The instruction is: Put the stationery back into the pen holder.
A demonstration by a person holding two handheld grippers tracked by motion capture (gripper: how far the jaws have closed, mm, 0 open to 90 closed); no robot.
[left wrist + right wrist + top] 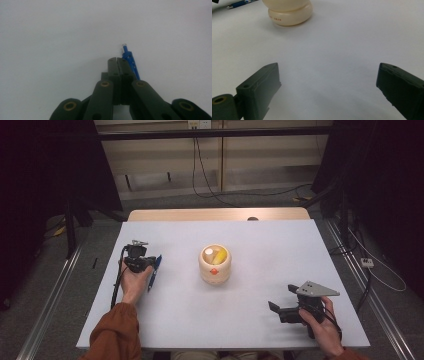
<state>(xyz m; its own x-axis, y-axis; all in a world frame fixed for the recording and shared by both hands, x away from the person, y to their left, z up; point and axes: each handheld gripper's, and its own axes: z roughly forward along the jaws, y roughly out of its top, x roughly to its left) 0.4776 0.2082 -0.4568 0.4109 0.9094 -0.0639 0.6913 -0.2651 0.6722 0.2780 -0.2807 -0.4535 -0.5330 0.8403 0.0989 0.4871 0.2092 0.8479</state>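
One blue pen (130, 62) is lying on the counter (260, 320) just beside my left gripper (117, 60), whose pressed-together jaws I'm judging must spread to pinch it, while my right gripper (328, 72) is waiting spread near the cream holder (215, 265).

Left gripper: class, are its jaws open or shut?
Shut. In the left gripper view the two black jaws of the left gripper meet with no gap, and the blue pen lies beside them, not between.

Blue pen (155, 272) on a pale grey surface (260, 250); cream holder (215, 265) with an orange dot; black tongs (117, 65).
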